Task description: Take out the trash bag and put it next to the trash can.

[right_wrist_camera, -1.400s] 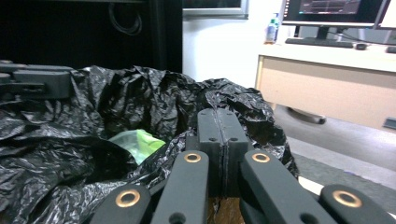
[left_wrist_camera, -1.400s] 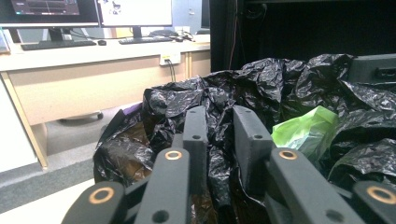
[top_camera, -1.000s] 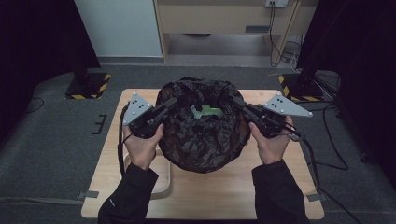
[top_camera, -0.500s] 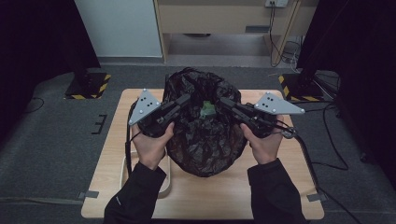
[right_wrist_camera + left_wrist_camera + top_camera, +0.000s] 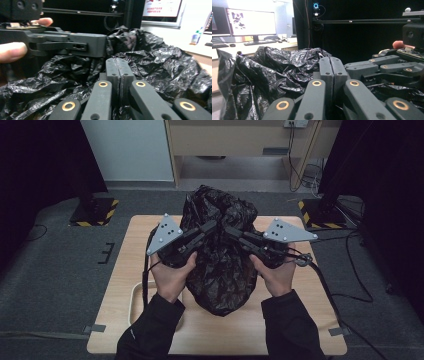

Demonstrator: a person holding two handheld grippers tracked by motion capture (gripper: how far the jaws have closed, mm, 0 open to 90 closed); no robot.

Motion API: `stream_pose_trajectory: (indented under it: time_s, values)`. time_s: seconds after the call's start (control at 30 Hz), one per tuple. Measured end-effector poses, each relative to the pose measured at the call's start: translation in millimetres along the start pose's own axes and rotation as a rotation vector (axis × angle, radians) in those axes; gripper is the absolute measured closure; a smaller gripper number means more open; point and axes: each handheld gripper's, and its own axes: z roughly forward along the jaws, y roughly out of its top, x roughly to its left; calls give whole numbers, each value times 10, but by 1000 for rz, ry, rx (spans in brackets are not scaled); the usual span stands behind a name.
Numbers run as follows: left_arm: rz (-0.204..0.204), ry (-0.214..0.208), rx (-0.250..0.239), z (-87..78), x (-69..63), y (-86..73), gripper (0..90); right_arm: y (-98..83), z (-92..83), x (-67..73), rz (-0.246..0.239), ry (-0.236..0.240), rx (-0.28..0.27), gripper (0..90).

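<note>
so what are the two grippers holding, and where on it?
Both left gripper and right gripper pinch the black bag at its gathered top edge.

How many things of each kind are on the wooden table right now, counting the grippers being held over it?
Black plastic bags: 1
Cream trays, partly hidden under the left forearm: 1
Handheld grippers, left and right, each shut on the bag's rim: 2
Total: 4
</note>
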Motion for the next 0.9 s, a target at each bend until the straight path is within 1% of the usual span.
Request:
stream_pose_trajectory:
  time_s: [0.03,0.13,0.17,0.2,0.23,0.27,0.3,0.37,0.4,0.47,0.5,0.53,0.57,0.6,0.63,0.67,0.7,0.77,0.83,0.9]
  values:
    - [-1,-9,-1,7,-4,-11,891,-7,13,5,-2,-1,2,883]
    - [4,-27,3,21,-13,-31,891,-26,51,4,5,6,6,808]
    - [4,-33,2,20,-9,-35,891,-34,61,3,7,17,8,791]
    - [4,-33,2,20,-9,-35,891,-34,61,3,7,17,8,791]
    - [-12,-48,-2,10,13,-38,892,-46,67,9,-4,24,9,736]
    - [-12,-48,-2,10,13,-38,892,-46,67,9,-4,24,9,736]
    - [-29,-65,-10,4,34,-41,892,-55,82,9,5,54,10,649]
    - [-31,-75,-12,0,37,-40,892,-61,99,21,4,65,16,624]
    - [-31,-75,-12,0,37,-40,892,-63,108,30,-3,60,17,593]
    - [-29,-86,-13,6,26,-41,892,-70,128,42,-15,54,20,572]
    - [-28,-94,-12,10,25,-43,892,-71,134,49,-25,45,19,574]
    - [-27,-100,-10,13,22,-46,892,-71,138,54,-28,44,21,595]
    - [-26,-105,-6,20,21,-50,892,-69,137,61,-43,38,21,622]
    - [-26,-105,-6,20,21,-50,891,-69,137,61,-43,38,21,622]
    - [-23,-105,-5,25,22,-55,891,-61,135,71,-64,42,29,713]
    - [-23,-105,-5,25,22,-55,891,-61,135,80,-71,41,31,753]
    - [-31,-108,-5,25,27,-56,890,-61,136,89,-73,37,35,790]
    - [-26,-107,-7,20,23,-54,887,-64,133,85,-72,26,40,868]
    - [-29,-106,-8,21,25,-55,865,-70,127,82,-57,25,40,894]
    - [-29,-97,-19,19,25,-55,800,-73,125,79,-54,6,43,900]
